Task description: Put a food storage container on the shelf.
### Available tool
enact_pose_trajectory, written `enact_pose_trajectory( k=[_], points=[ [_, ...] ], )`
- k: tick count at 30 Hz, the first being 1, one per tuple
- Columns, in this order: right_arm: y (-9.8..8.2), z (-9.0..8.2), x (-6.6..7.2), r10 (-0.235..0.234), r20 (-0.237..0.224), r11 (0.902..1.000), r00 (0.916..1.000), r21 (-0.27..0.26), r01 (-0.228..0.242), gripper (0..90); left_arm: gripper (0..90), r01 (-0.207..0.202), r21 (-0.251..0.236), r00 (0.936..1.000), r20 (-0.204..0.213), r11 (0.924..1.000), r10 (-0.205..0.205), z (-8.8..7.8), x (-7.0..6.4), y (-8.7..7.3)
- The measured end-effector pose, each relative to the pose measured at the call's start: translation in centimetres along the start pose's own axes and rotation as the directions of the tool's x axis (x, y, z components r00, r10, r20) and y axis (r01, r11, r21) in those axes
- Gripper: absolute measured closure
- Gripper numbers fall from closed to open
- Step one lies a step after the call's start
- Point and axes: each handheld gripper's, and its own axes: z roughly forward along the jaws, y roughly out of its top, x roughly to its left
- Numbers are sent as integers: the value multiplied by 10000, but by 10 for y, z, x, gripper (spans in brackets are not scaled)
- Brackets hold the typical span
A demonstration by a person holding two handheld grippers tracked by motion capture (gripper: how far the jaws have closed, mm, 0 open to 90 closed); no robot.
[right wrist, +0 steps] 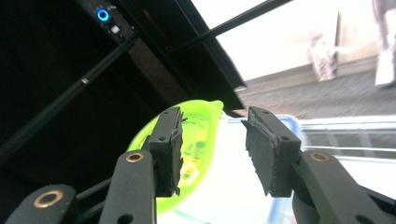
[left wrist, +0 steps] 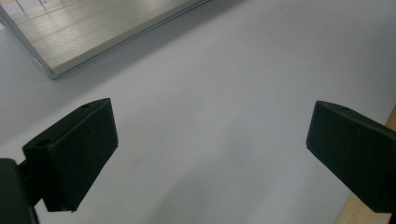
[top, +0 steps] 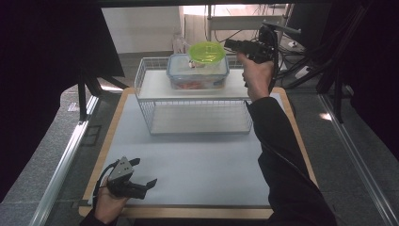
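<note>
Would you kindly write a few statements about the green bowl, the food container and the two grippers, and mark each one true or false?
1. The green bowl sits on top of the lidded food container. True.
2. The container stands on the lower shelf of the wire rack. False: it is on the upper shelf.
3. The right gripper is clamped on the bowl. False: its jaws stand apart, with the bowl just beyond them.
4. The left gripper is open and holds nothing, near the front left of the white mat. True.
5. The bowl is red. False: it is translucent lime green.
</note>
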Motion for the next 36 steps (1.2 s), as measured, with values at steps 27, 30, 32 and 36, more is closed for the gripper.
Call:
enact_pose_trajectory(
  k=[27, 30, 32, 36],
  points=[
    [-58, 26, 34, -4045, 552, 8998, 9129, 2028, 3864, 900, 20, -14, 16, 10000, -21, 10000, 14, 1, 0, 0],
    [-59, 33, 36, -4029, 476, 9003, 9140, 2004, 3864, 900, 20, -14, 20, 10000, -15, 10000, 14, 1, 0, 0],
    [-59, 38, 38, -4038, 399, 8993, 9140, 2010, 3885, 900, 20, -17, 21, 10000, -11, 10000, 17, 1, 0, 0],
    [-58, 47, 41, -4092, 405, 8968, 9115, 2022, 3936, 899, 20, -14, 12, 10000, 10, 10000, 14, 1, 0, -1]
  ],
)
